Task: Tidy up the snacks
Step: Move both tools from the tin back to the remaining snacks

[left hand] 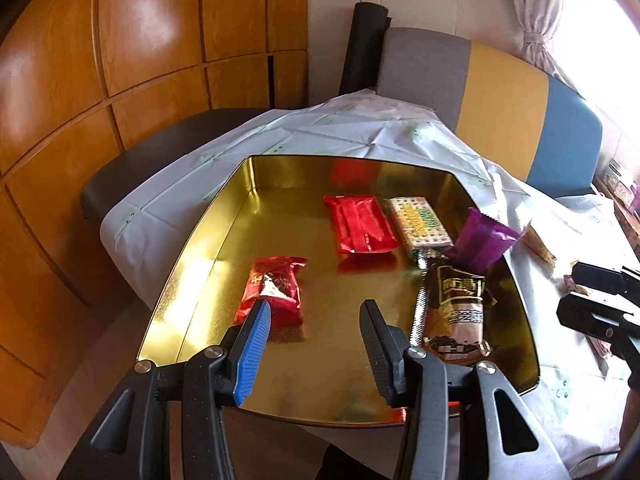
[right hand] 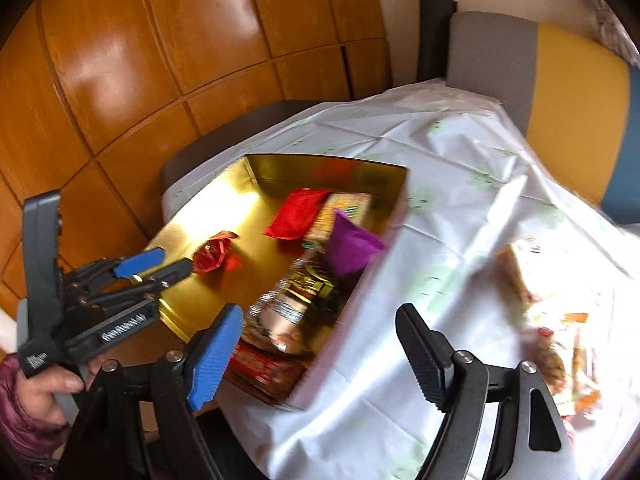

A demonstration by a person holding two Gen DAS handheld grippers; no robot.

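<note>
A gold tin point(left hand: 240, 240) lies on the white cloth and holds several snacks. They are a small red packet point(left hand: 276, 284), a longer red packet point(left hand: 360, 230), a green-and-white cracker pack point(left hand: 418, 222), a purple packet point(left hand: 480, 244) leaning on the right wall, and a brown packet point(left hand: 452, 312). My left gripper point(left hand: 315, 306) hovers open over the tin's near end, its blue finger just in front of the small red packet. My right gripper point(right hand: 320, 312) stands open and holds nothing above the tin's point(right hand: 224, 208) right wall, near the brown packet point(right hand: 296, 308).
More snack packs point(right hand: 552, 320) lie blurred on the tablecloth point(right hand: 440, 184) to the right of the tin. A grey, yellow and blue chair back point(left hand: 500, 96) stands behind the table, with wooden cabinet doors point(left hand: 120, 60) to the left. A hand point(right hand: 48, 384) holds the left gripper point(right hand: 176, 261).
</note>
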